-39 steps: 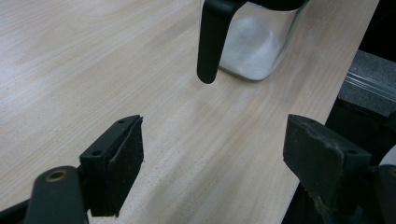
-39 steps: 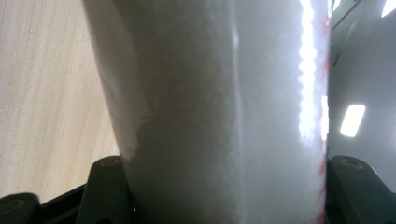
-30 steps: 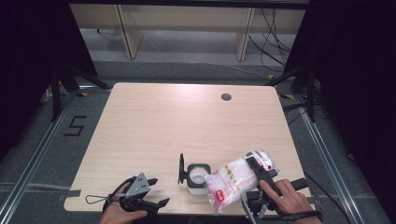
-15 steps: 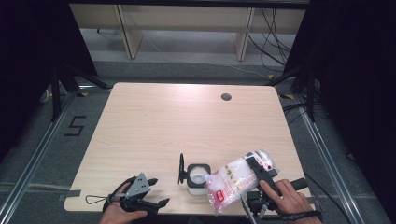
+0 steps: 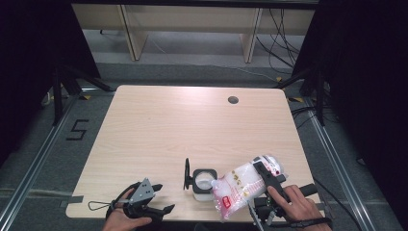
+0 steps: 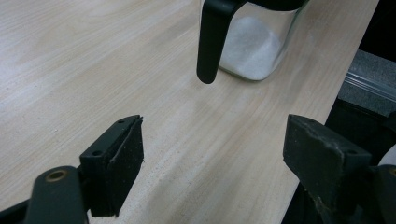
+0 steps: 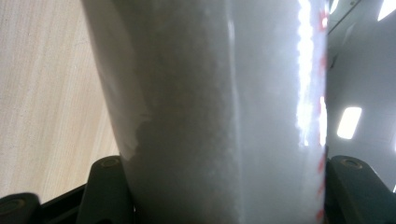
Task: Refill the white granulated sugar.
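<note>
One bag (image 5: 243, 185) clamped in the right gripper (image 5: 269, 174) tilts over the jar (image 5: 203, 181), risking spilled powder, while the left gripper (image 5: 161, 198) gapes empty.

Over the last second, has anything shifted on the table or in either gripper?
Nothing has visibly changed. The right gripper stays clamped on the tilted bag by the open jar; the left gripper stays open and empty near the table edge.

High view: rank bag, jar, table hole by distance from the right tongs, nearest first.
1. Bag: gripped in the right tongs, near edge.
2. Jar: just left of the bag, lid open.
3. Table hole: far side of the table.
</note>
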Demonstrator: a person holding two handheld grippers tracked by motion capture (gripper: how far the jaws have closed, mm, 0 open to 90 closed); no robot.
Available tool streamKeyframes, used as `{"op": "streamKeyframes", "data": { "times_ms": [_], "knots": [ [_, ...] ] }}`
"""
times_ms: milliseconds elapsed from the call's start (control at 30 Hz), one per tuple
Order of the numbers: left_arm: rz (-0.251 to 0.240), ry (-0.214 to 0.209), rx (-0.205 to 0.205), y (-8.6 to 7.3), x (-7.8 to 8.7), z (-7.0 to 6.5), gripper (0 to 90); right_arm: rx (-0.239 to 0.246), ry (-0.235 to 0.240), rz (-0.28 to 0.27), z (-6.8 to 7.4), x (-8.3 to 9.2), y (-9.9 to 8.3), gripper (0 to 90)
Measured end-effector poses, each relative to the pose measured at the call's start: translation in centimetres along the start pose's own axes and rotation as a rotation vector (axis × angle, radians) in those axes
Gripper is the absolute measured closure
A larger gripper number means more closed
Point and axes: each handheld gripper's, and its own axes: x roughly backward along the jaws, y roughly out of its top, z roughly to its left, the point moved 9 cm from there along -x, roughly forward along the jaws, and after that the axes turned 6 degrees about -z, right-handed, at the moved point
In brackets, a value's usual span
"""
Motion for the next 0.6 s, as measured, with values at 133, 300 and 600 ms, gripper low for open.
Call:
{"op": "streamKeyframes", "data": {
  "times_ms": [133, 300, 600],
  "knots": [
    [-0.016, -0.006, 0.017, 0.13, -0.05, -0.21, 19.8, 0.010, -0.004, -0.012, 0.04, -0.12, 0.03, 42.1],
    [-0.005, -0.001, 0.005, 0.04, -0.03, -0.05, 19.8, 0.010, -0.006, -0.014, -0.08, -0.06, 0.08, 42.1],
    [-0.016, -0.006, 0.011, 0.14, -0.03, -0.19, 19.8, -0.014, -0.015, -0.026, 0.10, -0.22, 0.08, 42.1]
  ]
}}
